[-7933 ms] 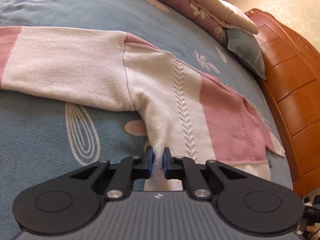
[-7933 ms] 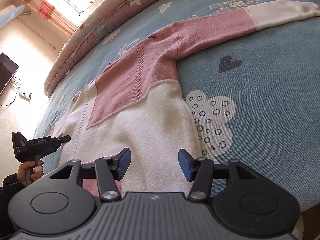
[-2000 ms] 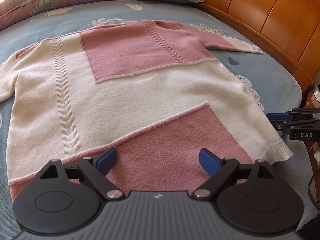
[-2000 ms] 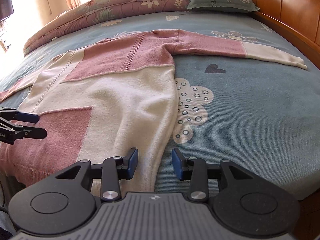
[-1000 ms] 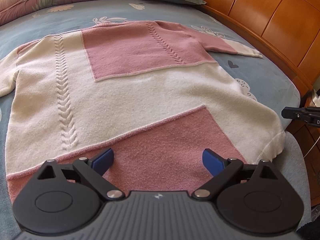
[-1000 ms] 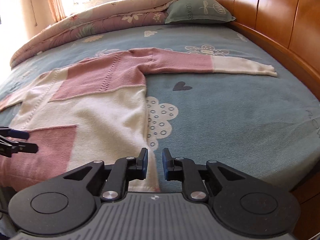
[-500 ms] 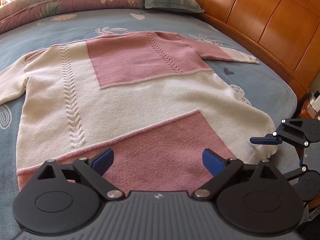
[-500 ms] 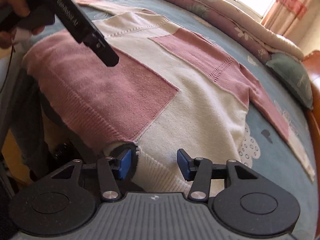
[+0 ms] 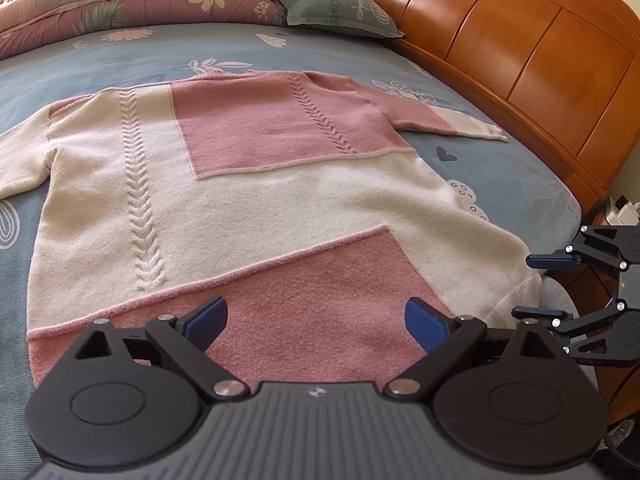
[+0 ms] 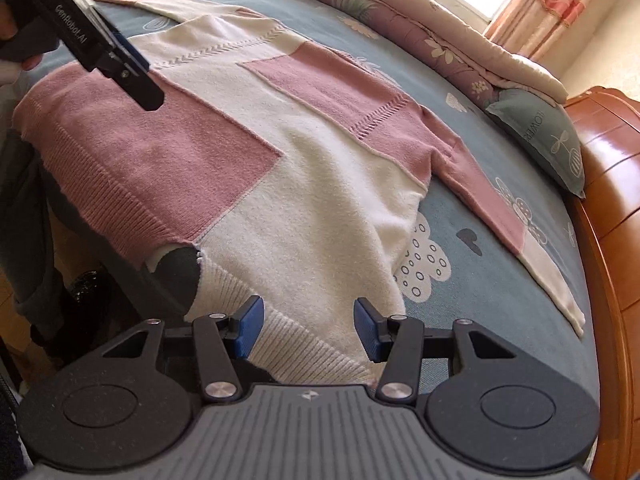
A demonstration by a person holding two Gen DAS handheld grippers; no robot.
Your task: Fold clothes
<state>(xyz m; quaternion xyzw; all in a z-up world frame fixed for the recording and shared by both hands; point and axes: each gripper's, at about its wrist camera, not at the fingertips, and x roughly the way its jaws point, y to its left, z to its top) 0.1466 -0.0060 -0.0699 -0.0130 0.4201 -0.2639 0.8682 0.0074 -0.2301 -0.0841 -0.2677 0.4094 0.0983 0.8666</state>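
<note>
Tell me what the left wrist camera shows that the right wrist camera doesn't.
Only the left wrist view shows the right tongs from outside, open by the sweater's white corner. Only the right wrist view shows the curtain and a hand holding the left tongs' handle. Both show the sweater spread flat on the bed, the pillow and wooden headboard.

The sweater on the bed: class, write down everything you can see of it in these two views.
The sweater is a soft knit in cream and pink blocks, with raised braid lines and a ribbed hem. It lies flat and unfolded on the blue patterned bedsheet, sleeves spread sideways, hem at the near edge of the bed. The left gripper hangs open over the pink hem panel; the right gripper is open astride the cream hem corner. Neither is closed on the fabric.
</note>
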